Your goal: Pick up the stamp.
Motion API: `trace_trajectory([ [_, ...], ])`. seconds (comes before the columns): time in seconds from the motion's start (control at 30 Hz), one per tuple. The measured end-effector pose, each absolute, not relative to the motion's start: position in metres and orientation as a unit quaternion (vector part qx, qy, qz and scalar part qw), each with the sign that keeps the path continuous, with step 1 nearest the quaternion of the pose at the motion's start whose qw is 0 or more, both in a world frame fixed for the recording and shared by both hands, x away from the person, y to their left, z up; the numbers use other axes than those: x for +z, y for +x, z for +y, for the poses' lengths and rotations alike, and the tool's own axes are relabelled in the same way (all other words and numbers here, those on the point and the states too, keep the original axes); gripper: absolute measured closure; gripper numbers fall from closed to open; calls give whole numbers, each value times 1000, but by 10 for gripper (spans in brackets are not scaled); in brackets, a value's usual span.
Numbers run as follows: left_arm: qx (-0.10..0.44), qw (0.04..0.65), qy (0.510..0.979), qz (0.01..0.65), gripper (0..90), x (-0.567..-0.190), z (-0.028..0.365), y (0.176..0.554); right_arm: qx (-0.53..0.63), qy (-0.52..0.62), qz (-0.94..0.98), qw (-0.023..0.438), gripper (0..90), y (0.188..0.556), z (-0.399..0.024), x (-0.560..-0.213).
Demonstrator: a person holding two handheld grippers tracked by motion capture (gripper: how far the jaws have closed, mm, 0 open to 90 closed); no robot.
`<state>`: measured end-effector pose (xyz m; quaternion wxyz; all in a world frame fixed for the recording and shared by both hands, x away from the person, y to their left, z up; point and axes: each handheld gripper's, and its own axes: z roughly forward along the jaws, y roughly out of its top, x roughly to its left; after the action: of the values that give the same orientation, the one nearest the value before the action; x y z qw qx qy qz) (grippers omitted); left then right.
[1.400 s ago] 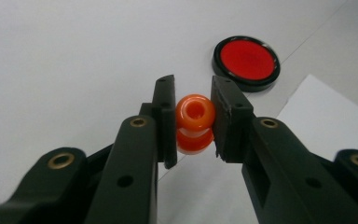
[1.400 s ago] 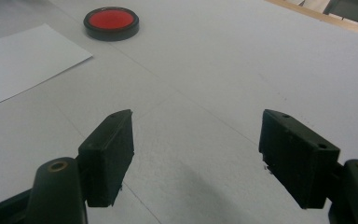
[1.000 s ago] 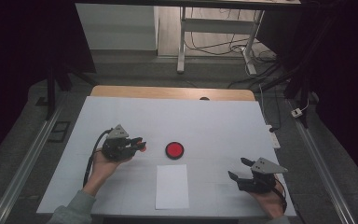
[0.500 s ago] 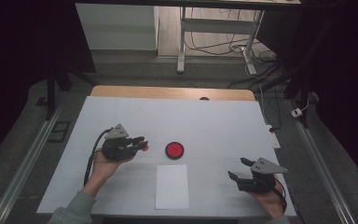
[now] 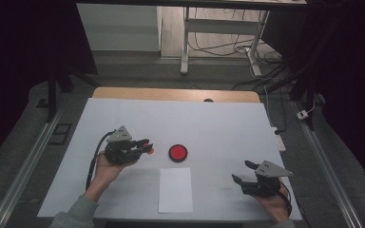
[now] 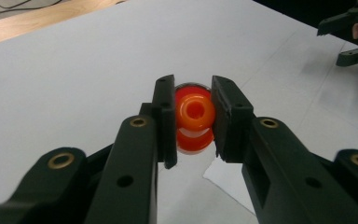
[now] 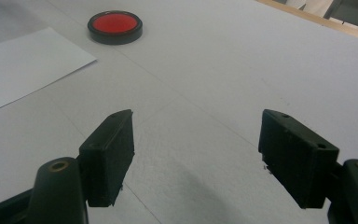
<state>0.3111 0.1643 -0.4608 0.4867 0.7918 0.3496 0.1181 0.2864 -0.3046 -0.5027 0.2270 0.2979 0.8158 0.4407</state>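
Observation:
My left gripper [image 5: 145, 147] [image 6: 193, 119] is shut on a small orange-red stamp [image 6: 195, 120] [image 5: 148, 149], its ringed end facing the camera in the left gripper view. It hangs just left of a round red ink pad [image 5: 177, 152] [image 7: 115, 25] in a black case. A white sheet of paper [image 5: 175, 188] [image 7: 23, 65] lies in front of the pad. My right gripper [image 5: 242, 173] [image 7: 196, 154] stands open near the table's front right, with nothing between its fingers.
The white tabletop [image 5: 218, 128] has a wooden strip [image 5: 171, 94] along its far edge. Metal rails [image 5: 24, 166] run beside the table on both sides. Desk legs and cables [image 5: 247, 52] stand on the floor beyond.
The left gripper with the stamp has crept slightly right toward the ink pad. The right gripper has not moved.

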Motion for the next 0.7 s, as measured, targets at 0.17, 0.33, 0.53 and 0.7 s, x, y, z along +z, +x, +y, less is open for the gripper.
trace_trajectory([
  [0.17,117,492,792,342,720,-457,162,309,441,298,816,226,263,286,-304,-503],
  [0.33,117,494,793,338,720,-456,160,307,443,298,815,226,264,287,-304,-503],
  [0.53,112,502,791,330,720,-453,158,303,445,299,813,227,264,287,-305,-503],
  [0.7,107,509,792,321,720,-451,156,301,444,301,813,227,265,287,-304,-503],
])
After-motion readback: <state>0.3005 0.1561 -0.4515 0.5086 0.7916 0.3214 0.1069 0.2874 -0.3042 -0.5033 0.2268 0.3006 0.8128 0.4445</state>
